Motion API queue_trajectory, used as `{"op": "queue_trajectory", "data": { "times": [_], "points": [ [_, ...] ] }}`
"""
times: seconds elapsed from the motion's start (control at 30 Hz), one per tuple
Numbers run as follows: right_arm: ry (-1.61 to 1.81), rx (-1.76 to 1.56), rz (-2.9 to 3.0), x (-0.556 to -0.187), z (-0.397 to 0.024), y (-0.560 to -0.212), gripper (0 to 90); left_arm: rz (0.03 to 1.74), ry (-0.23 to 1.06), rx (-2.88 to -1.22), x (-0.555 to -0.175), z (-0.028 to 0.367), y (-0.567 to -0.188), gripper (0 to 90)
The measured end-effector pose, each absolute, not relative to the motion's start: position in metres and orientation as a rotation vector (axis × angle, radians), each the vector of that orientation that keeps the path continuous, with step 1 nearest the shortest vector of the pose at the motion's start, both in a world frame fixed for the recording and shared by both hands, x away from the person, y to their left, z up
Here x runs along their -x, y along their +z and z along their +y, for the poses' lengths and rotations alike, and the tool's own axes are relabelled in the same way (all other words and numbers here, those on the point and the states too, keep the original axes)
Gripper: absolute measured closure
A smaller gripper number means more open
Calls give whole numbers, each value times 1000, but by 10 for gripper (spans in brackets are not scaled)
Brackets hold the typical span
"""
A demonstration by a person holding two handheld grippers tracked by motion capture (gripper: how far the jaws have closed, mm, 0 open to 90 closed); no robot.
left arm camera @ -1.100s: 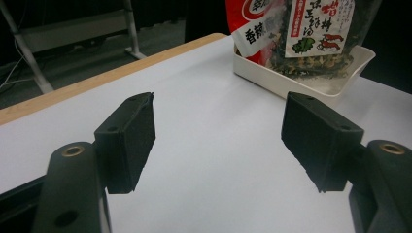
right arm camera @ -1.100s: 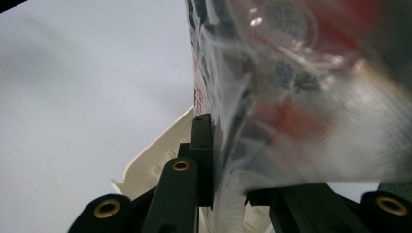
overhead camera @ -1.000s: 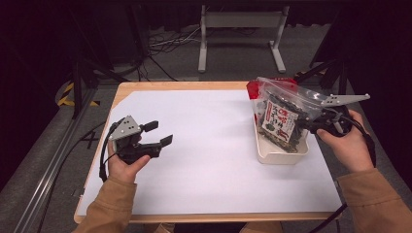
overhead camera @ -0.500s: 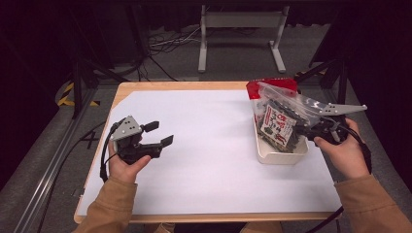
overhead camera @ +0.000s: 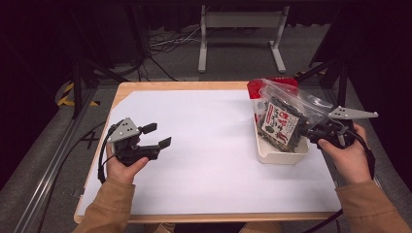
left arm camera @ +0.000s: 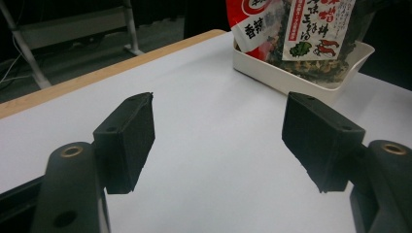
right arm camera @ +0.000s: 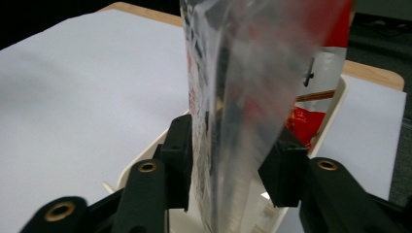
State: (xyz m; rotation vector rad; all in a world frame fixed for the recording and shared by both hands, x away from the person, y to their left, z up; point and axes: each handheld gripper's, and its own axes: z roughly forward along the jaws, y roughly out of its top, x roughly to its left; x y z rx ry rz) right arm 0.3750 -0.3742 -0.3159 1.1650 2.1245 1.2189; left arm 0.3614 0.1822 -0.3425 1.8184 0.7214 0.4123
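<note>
Counter [overhead camera: 204, 145] space is taken up by one white sheet that covers nearly the whole top, with a strip of wooden edge left bare around it. One white tray [overhead camera: 279, 154] is set near the right edge of that sheet. Two snack packets are stood in the tray: a clear packet [overhead camera: 282, 121] of dark dried food with a printed label, nearer the person, and a red packet [overhead camera: 257, 90] behind it, mostly hidden. Two grippers are held, one in each hand. The left gripper [overhead camera: 154, 135] is kept above the left part of the sheet, well apart from the tray, its jaws spread wide with nothing between them. The right gripper [right arm camera: 228, 165] is placed at the tray's right side; its jaws have just been opening, and the clear packet is seen between them in the right gripper view. Whether the pads are pressed on the packet cannot be told for sure.
</note>
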Motion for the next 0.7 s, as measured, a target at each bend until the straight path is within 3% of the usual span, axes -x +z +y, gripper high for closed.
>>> {"op": "queue_trajectory", "data": {
  "times": [0.23, 0.7],
  "points": [
    [1276, -1151, 2042, -360, -384, -317, 447, 709, 419, -1821, -354, 188, -345, 279],
    [1325, -1048, 2049, -327, -380, -330, 404, 657, 418, -1810, -340, 195, -347, 275]
  ]
}}
